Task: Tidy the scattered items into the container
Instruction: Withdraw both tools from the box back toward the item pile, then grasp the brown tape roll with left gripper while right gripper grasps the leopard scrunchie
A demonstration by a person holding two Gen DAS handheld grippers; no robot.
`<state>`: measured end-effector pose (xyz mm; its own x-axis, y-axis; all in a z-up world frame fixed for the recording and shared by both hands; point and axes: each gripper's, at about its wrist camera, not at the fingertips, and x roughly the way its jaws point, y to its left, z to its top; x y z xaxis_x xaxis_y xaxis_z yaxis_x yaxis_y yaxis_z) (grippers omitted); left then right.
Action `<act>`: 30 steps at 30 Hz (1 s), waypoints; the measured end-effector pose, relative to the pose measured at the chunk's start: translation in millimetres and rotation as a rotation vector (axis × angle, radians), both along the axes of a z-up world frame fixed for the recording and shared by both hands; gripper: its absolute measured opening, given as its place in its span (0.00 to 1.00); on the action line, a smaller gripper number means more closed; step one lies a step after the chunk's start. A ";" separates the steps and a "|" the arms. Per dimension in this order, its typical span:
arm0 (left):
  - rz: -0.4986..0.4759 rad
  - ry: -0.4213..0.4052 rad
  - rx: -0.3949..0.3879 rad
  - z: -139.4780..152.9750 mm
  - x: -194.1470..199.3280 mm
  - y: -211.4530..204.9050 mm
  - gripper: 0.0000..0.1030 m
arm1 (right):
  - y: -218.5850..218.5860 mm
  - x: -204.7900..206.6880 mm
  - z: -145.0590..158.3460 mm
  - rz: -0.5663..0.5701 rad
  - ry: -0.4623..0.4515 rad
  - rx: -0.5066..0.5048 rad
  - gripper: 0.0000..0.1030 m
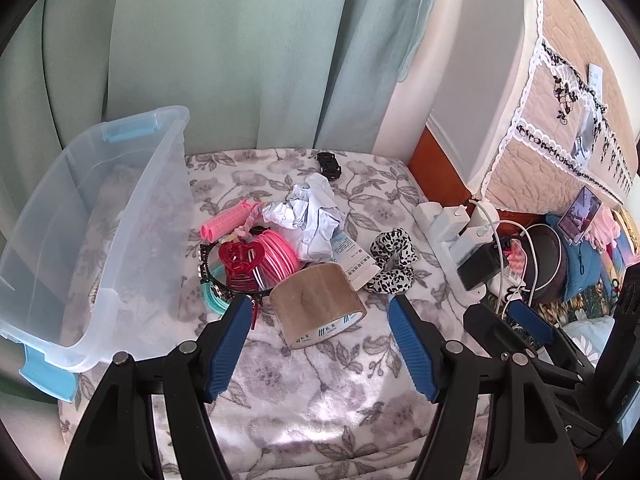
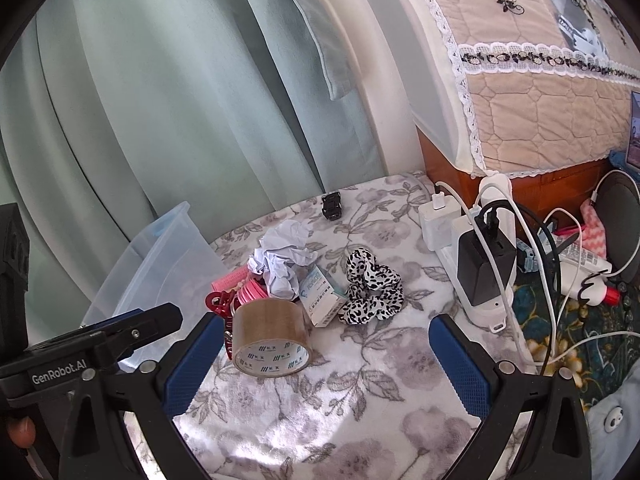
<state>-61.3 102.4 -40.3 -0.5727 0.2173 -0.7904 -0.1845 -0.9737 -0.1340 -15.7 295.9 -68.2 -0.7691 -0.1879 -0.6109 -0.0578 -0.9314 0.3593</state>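
Note:
A clear plastic container [image 1: 92, 240] with blue latches stands on the left of the floral blanket, also seen in the right wrist view [image 2: 160, 264]. Beside it lies a pile: pink rollers [image 1: 228, 220], a red heart clip [image 1: 240, 258], pink hoops [image 1: 280, 256], crumpled paper [image 1: 312, 212], a white tube [image 1: 352, 256] and a spotted scrunchie [image 1: 392, 260]. A brown tape roll [image 1: 316, 300] lies at the tips of my open left gripper [image 1: 319, 300], untouched. My right gripper [image 2: 325, 322] is open and empty, with the tape roll [image 2: 272, 332] near its left finger. A small black item [image 2: 332, 206] sits farther back.
A white power strip [image 2: 480, 264] with chargers and trailing cables lies to the right. Behind it stands a wooden cabinet [image 2: 500, 184] under a quilted cover. Curtains hang at the back. Bottles, a phone [image 1: 580, 216] and cloth clutter the far right.

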 end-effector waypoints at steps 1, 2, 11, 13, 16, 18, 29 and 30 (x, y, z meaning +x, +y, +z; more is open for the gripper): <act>0.000 -0.004 -0.006 -2.3 -0.7 0.7 0.70 | -0.2 -1.2 -3.1 0.002 -0.010 0.002 1.00; 0.000 -0.008 -0.014 -4.7 -1.6 1.3 0.70 | -0.1 -2.8 -6.7 0.008 -0.020 -0.005 1.00; 0.011 -0.055 -0.024 -31.8 -15.9 -0.3 0.70 | 0.4 -16.0 -35.0 0.021 -0.098 -0.021 1.00; 0.023 -0.072 -0.025 -38.9 -21.3 -2.5 0.70 | 0.5 -20.3 -40.4 0.024 -0.114 -0.022 1.00; 0.029 -0.095 -0.023 -48.1 -29.0 -4.9 0.70 | -1.7 -27.4 -49.3 0.033 -0.136 -0.006 1.00; 0.014 -0.099 -0.024 -52.3 -33.5 -3.7 0.70 | -3.1 -31.5 -54.4 0.038 -0.145 0.005 1.00; -0.103 -0.097 -0.066 -69.5 -43.1 13.5 0.70 | 6.7 -58.9 -70.8 0.021 -0.184 -0.031 1.00; -0.116 -0.091 -0.075 -69.0 -41.6 13.6 0.70 | 8.2 -61.0 -72.6 0.017 -0.191 -0.034 1.00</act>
<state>-102.9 116.0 -109.3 -0.4722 0.2162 -0.8546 -0.2871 -0.9543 -0.0827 -76.7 304.2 -140.8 -0.6360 -0.2228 -0.7388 -0.1126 -0.9204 0.3745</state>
